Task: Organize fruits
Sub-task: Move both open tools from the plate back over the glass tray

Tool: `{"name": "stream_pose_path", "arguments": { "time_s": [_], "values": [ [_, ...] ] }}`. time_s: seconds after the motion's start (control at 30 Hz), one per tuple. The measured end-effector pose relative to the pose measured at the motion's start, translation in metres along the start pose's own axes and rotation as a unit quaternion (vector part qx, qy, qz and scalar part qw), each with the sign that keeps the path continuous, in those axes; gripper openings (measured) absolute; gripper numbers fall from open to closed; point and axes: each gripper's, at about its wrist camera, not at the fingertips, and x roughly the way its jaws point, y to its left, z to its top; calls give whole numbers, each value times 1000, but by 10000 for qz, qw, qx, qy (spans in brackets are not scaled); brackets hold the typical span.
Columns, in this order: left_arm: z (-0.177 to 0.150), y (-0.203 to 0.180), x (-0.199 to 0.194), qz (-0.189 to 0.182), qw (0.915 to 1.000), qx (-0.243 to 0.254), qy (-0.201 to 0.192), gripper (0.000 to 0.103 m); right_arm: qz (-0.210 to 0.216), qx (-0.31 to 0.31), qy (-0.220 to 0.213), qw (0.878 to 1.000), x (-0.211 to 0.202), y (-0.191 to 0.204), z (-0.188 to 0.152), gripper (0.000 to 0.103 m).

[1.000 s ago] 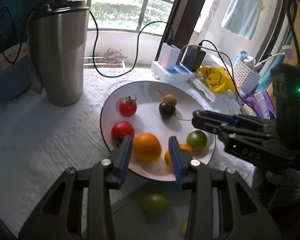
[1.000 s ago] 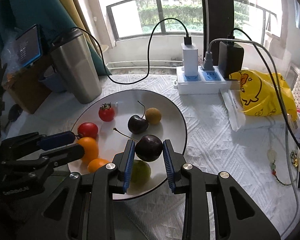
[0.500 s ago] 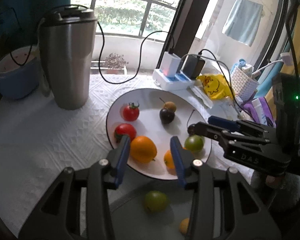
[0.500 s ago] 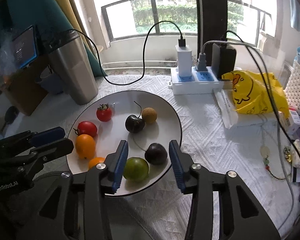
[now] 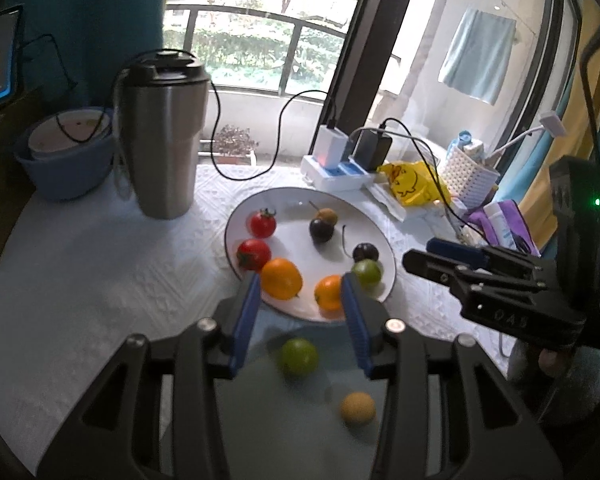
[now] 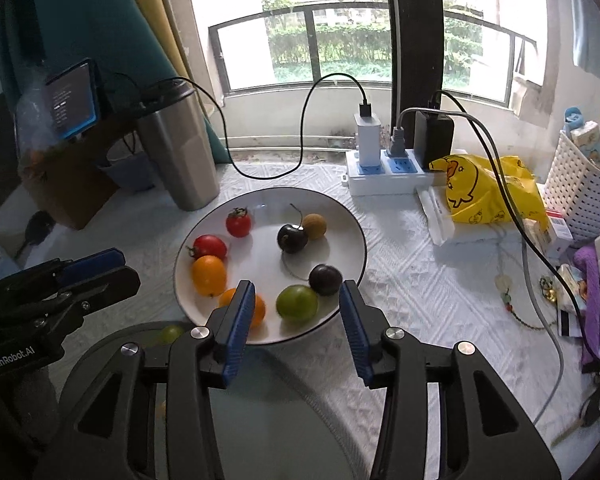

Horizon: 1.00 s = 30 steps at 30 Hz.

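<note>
White plate [image 6: 356, 236] holds eight small fruits; green fruit [image 6: 297, 304] and dark plum [image 6: 325, 279] lie touching at its near rim, just ahead of the right gripper [image 6: 296, 312], nearer it than the left gripper [image 5: 300, 300]. Both grippers are spread and empty. Plate rests on white textured cloth [image 6: 400, 280] by a window; grey tray [image 5: 260, 400] below the left holds two fruits.

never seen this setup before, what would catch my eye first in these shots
The white plate in the middle of the table stands out, dotted with bright fruit: red tomatoes on its left side, an orange fruit, a green fruit and a dark cherry near its front edge. Both grippers, left and right, are open over the plate's near rim. A tall steel tumbler stands behind on the left.
</note>
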Motion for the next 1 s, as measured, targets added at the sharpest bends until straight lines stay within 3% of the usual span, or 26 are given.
{"name": "stream_pose_path", "arguments": {
  "time_s": [0.5,1.0],
  "values": [
    [-32,16,-36,150,9998,-129,-70,43,72,-85,-34,9999,-25,27,-30,46],
    [-69,33,-48,221,9995,-206,33,44,368,-194,380,9984,-3,67,-70,46]
  ]
}}
